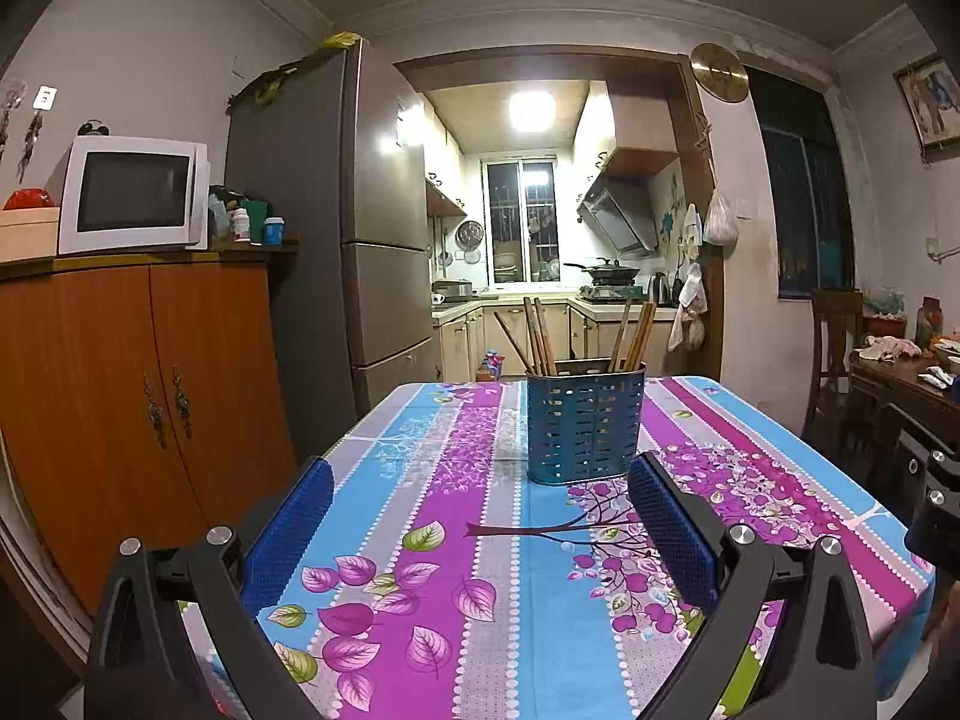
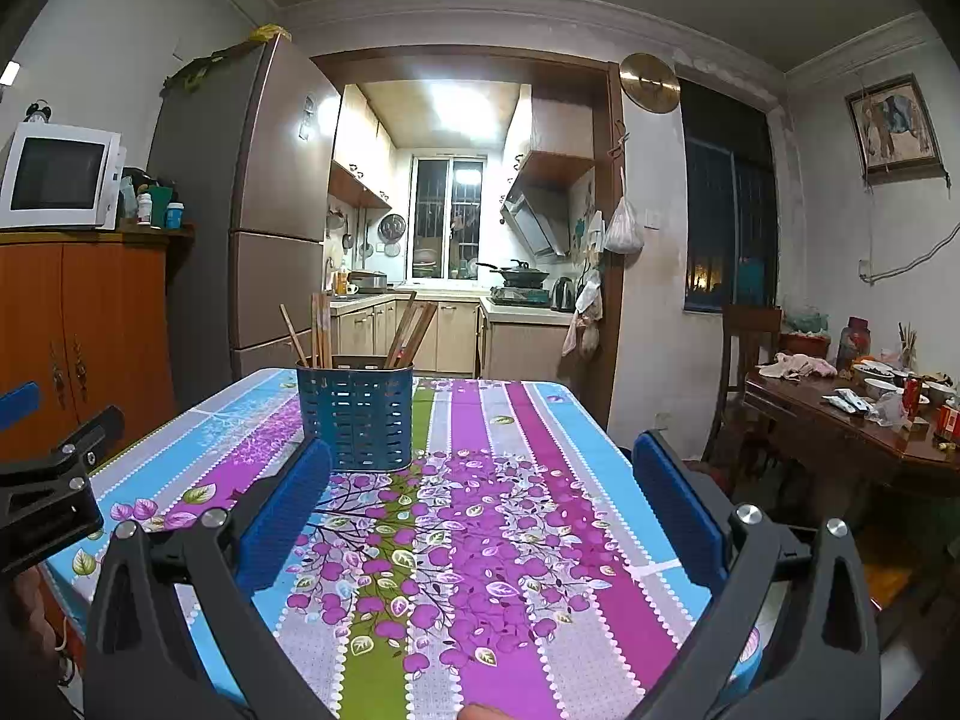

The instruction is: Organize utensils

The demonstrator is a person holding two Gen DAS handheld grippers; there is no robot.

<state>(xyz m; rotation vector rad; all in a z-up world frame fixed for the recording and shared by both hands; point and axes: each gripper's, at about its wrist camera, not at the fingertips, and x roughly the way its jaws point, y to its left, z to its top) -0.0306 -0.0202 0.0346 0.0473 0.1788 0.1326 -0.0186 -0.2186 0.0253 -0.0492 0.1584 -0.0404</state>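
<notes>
Left claw (image 1: 480,516): jaws apart, empty, low over counter (image 1: 372,540). Right claw (image 2: 480,504): same. Blue holder (image 1: 585,426), mid-counter: chopsticks (image 1: 537,336) upright in both compartments. No loose utensils visible; task likely finished.

One holder (image 1: 585,429), about eight chopsticks (image 1: 540,336) (overlapping, count uncertain)

chopsticks (image 1: 540,336) in holder (image 1: 583,432) on table (image 1: 420,480).
</notes>
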